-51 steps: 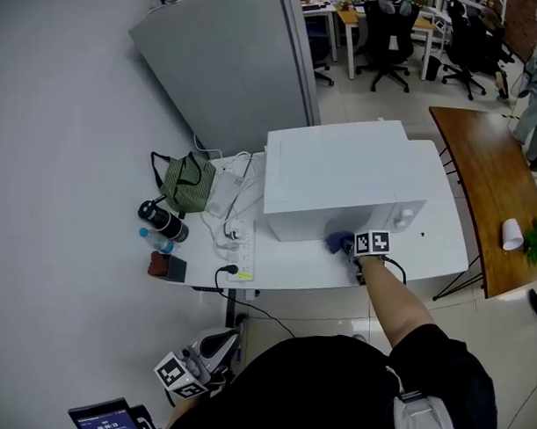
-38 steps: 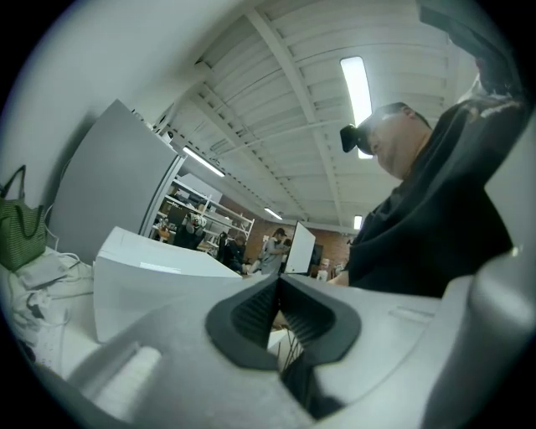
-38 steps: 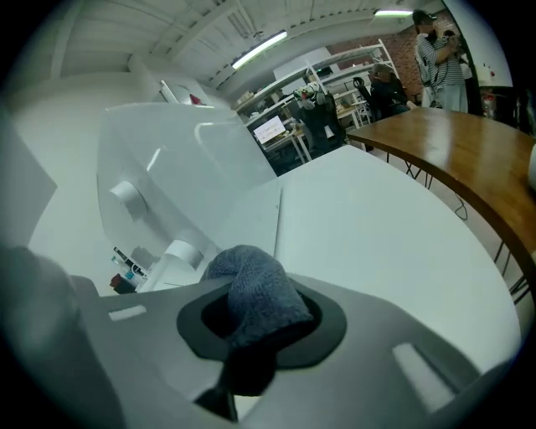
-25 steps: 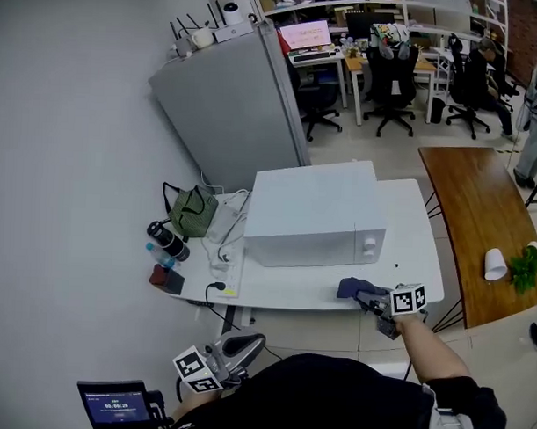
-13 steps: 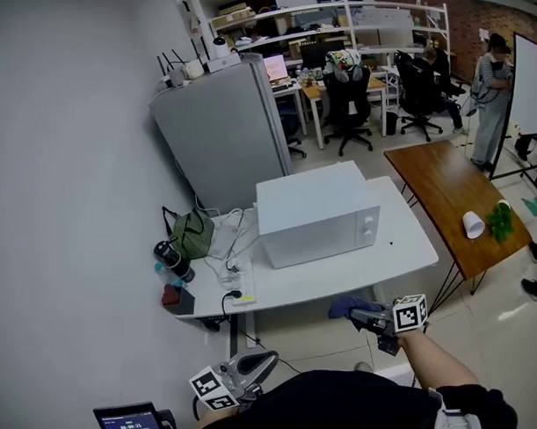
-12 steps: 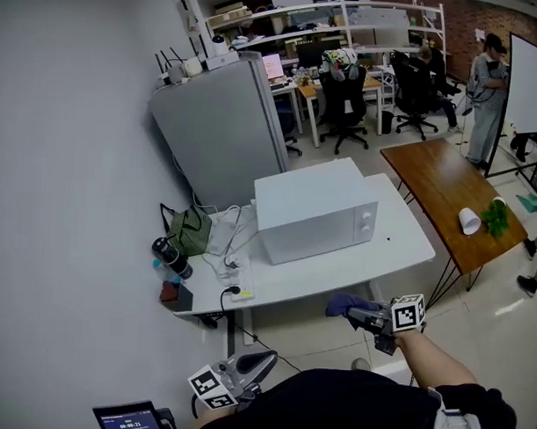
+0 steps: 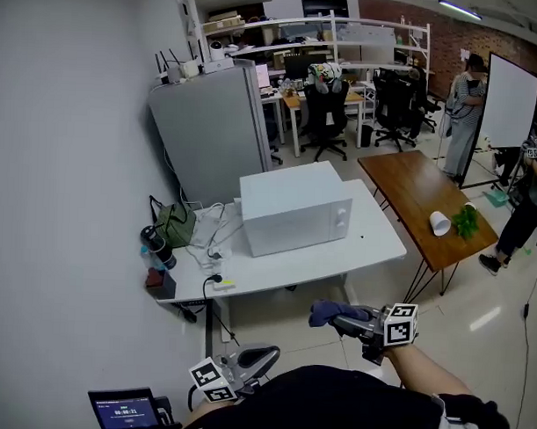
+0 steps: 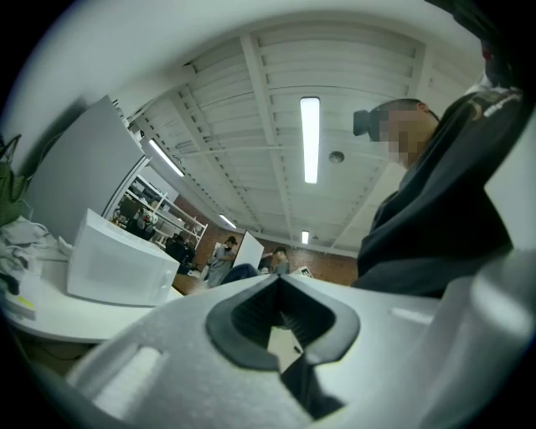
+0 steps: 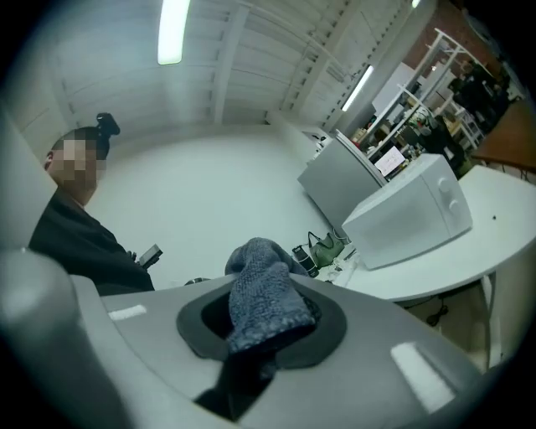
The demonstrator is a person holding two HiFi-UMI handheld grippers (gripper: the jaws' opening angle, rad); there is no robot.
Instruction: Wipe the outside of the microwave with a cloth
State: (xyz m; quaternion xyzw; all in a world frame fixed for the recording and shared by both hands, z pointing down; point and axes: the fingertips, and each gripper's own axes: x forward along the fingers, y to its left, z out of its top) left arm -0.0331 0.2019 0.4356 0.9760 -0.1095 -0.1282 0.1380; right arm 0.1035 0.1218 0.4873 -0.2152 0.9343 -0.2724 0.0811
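A white microwave (image 7: 293, 208) stands on the white table (image 7: 373, 248), door facing me; it also shows as the microwave (image 9: 410, 211) and the microwave (image 8: 117, 264) in the gripper views. My right gripper (image 7: 337, 322) is shut on a blue-grey cloth (image 7: 325, 311), held in the air well short of the table's front edge. The cloth (image 9: 261, 295) bunches out between the jaws in the right gripper view. My left gripper (image 7: 262, 357) hangs low by my body, jaws shut and nothing in them.
On the table's left end lie a green bag (image 7: 173, 222), a dark bottle (image 7: 153, 244), cables and a power strip (image 7: 215, 278). A grey cabinet (image 7: 210, 128) stands behind. A brown table (image 7: 427, 206) with a white cup (image 7: 438, 223) is at the right. People stand further back.
I have stepped back from the table. The right gripper has drawn away from the microwave front with the cloth still in it, and the left gripper stays low.
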